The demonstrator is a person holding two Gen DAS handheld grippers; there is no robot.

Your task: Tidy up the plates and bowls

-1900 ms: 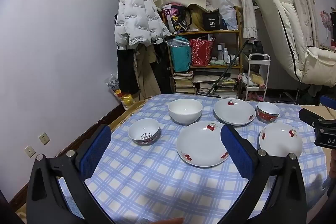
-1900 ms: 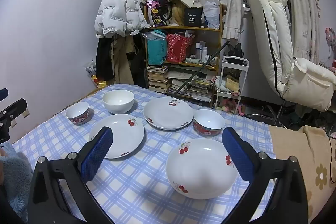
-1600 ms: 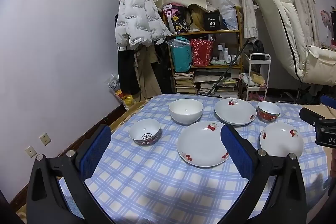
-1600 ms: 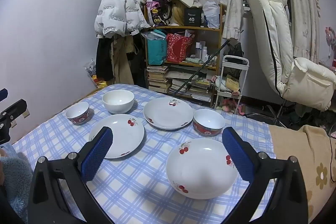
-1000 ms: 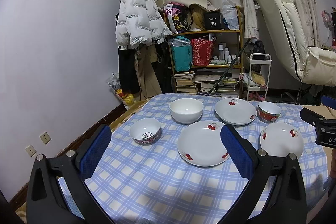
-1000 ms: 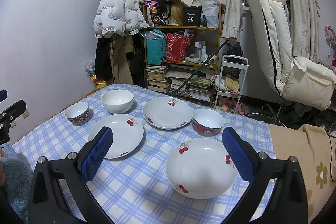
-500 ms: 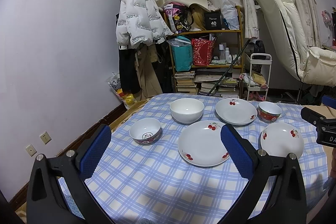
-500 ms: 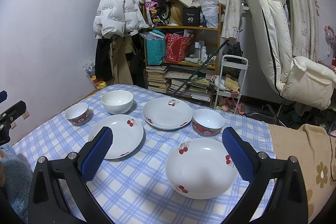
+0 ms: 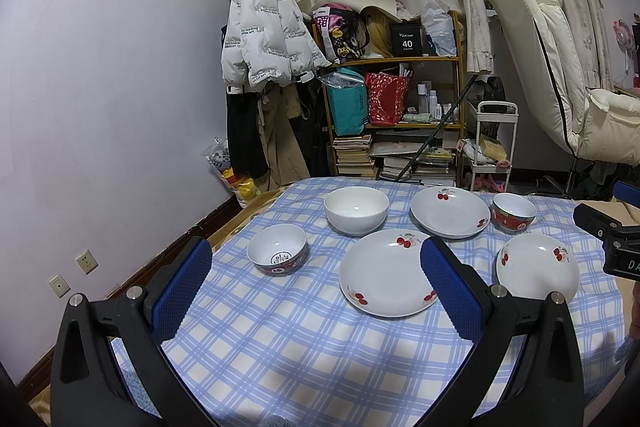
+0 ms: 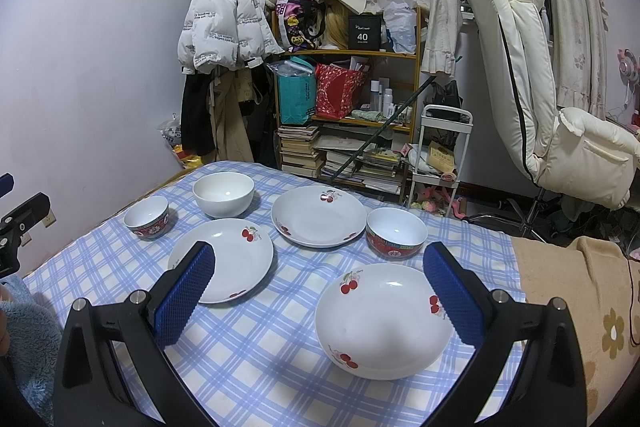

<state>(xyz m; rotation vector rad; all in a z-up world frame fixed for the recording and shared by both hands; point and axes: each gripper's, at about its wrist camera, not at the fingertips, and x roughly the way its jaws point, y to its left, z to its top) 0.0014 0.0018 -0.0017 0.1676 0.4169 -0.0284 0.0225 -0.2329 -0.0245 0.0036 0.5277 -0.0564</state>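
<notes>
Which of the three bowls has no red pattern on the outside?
The plain white bowl at the far left of the table; it is the largest. The other two bowls have red patterned bands.

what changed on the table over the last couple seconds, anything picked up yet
Nothing picked up. Both the left gripper and the right gripper stay open and empty above the checked tablecloth, with only a slight camera drift. The three cherry plates and three bowls sit where they were.

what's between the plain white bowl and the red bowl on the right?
The far cherry plate sits between the white bowl and the red bowl, touching neither. Clearest in the right wrist view.
</notes>
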